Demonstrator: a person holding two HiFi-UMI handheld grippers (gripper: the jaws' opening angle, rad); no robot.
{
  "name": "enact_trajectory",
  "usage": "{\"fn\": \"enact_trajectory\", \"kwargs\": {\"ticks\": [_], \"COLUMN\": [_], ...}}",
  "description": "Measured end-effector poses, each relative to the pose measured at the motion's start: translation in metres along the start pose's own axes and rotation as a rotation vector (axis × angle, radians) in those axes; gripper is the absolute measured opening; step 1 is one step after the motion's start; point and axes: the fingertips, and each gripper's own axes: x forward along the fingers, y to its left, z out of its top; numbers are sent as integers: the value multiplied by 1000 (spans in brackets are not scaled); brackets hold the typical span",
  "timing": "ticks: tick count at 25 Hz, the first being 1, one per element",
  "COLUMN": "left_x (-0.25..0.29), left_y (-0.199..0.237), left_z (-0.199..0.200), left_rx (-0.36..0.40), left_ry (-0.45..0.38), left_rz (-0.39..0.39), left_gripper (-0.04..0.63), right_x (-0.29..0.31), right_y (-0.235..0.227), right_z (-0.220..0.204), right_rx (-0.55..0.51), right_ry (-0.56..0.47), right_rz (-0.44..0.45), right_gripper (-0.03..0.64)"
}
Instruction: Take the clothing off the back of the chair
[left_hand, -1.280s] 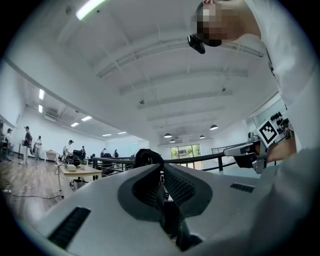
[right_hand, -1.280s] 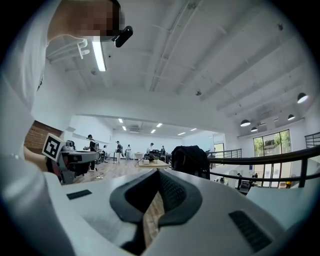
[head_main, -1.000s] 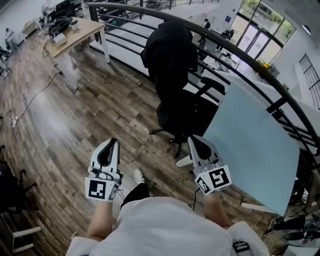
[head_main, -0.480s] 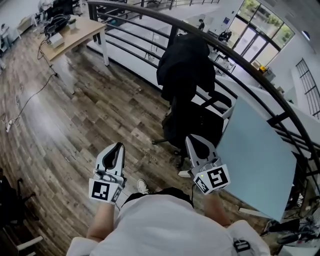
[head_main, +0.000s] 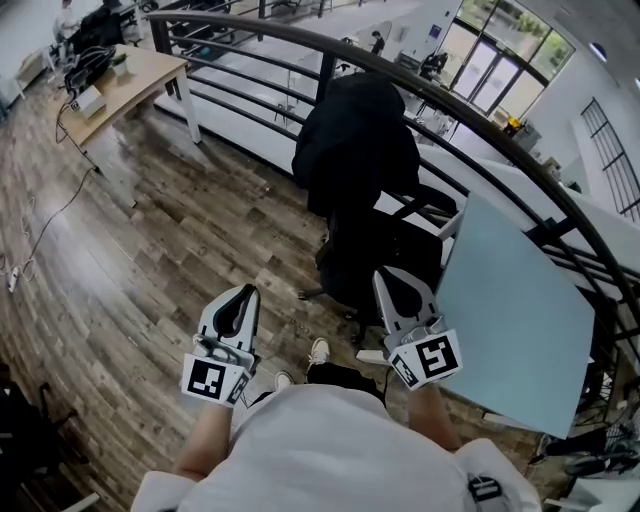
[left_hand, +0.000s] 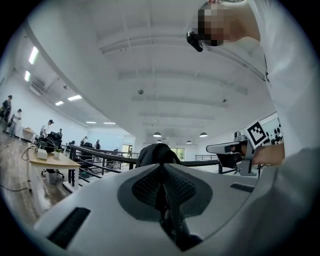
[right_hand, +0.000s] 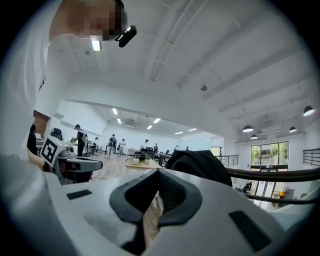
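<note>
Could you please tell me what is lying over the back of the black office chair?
A black garment is draped over the chair and covers the whole backrest, so the backrest itself cannot be seen. Below the garment only an armrest and the seat area show.

Curved black railing (head_main: 500, 145) borders wood-plank floor (head_main: 150, 230). Wooden desk (head_main: 130, 75) at far left; pale blue tabletop (head_main: 520, 310) at right.

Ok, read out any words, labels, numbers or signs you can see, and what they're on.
No text can be read.
Cubes on the left gripper and right gripper: black-and-white square markers only, no letters.
A small blue sign by the far windows: too small to read.
</note>
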Motion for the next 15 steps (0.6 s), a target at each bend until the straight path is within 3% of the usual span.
{"fn": "enact_trajectory", "kwargs": {"ticks": [4, 8, 15], "left_x": [31, 48, 65], "left_y": [5, 11, 23], "left_z": [12, 33, 24], "left_rx": [25, 81, 67], "left_ry": [-16, -52, -27], "left_rz": [27, 61, 117], "left_gripper": [40, 40, 40], "right_x": [21, 47, 87], "right_y": [-34, -55, -82], "right_z": [6, 7, 0], "right_rx": [-9, -119, -264], "right_ry": [-22, 8, 82], "right_rz": [16, 49, 68], "right_gripper": [20, 20, 21]}}
